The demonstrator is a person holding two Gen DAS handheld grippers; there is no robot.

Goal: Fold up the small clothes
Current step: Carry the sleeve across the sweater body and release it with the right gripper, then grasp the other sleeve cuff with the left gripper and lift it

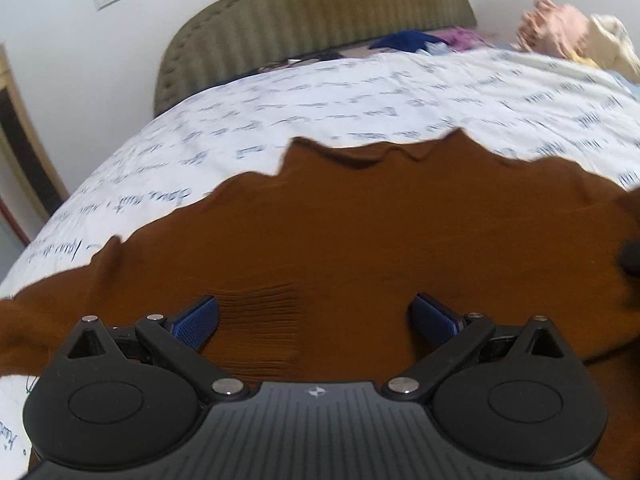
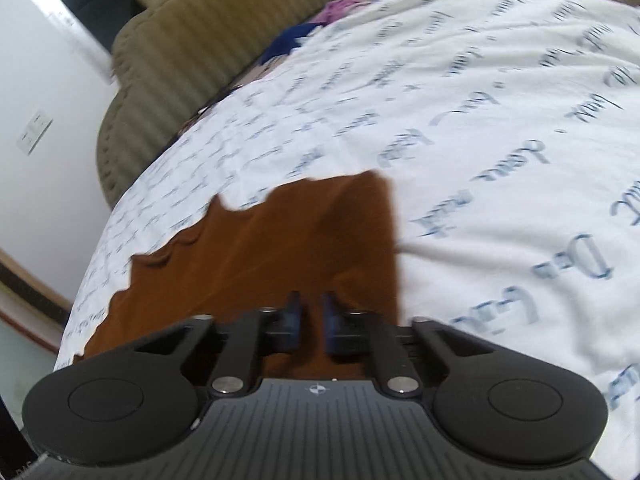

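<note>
Brown cloth (image 1: 360,232) is spread across the bed (image 1: 320,92) just beyond the wide-spread left tongs (image 1: 316,316), its right edge pinched by the right tongs (image 2: 311,312).

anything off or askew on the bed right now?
Mostly the brown garment: it lies spread on the printed bedsheet with a rumpled, wavy far edge, not squared up. A loose heap of other clothes sits by the headboard. No damage or spills visible.
</note>
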